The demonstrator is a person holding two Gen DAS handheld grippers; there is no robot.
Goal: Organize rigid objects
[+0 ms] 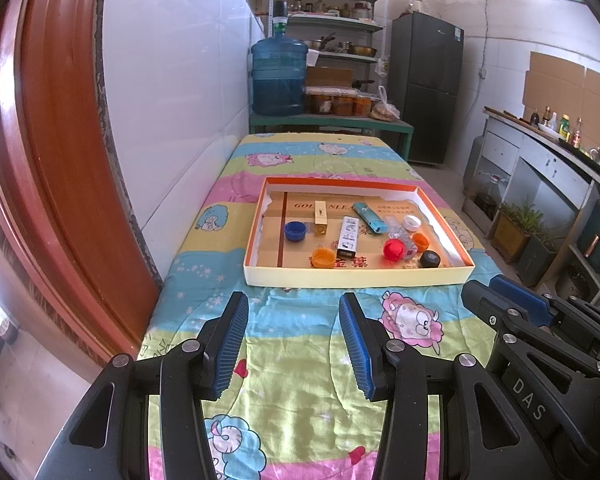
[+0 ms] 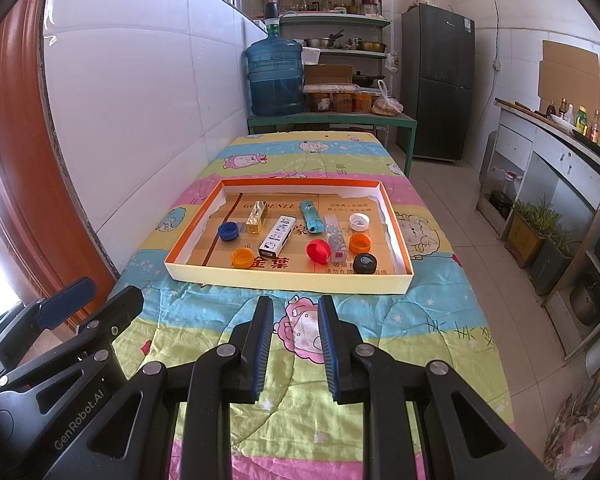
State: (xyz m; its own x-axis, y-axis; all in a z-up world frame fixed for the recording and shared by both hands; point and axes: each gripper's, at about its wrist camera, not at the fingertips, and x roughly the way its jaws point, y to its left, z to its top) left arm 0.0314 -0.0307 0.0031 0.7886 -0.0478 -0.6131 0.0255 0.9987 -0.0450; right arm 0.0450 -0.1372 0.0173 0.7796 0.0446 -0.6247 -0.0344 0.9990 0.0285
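Note:
A shallow cardboard tray (image 1: 352,275) (image 2: 284,280) lies on the table. In it are a blue cap (image 1: 295,231), two orange caps (image 1: 323,258) (image 1: 421,241), a red cap (image 1: 393,249), a black cap (image 1: 430,259), a white cap (image 1: 411,222), a gold box (image 1: 320,217), a white box (image 1: 348,237), a teal lighter (image 1: 367,218) and a clear plastic case (image 2: 335,236). My left gripper (image 1: 294,300) is open and empty, short of the tray's near wall. My right gripper (image 2: 296,303) is open and empty, also short of the tray.
A cartoon-print cloth (image 1: 300,340) covers the table. A tiled wall and a red door frame (image 1: 60,160) run along the left. A water jug (image 1: 278,76), shelves and a fridge (image 1: 428,88) stand behind. A counter (image 2: 560,152) runs along the right.

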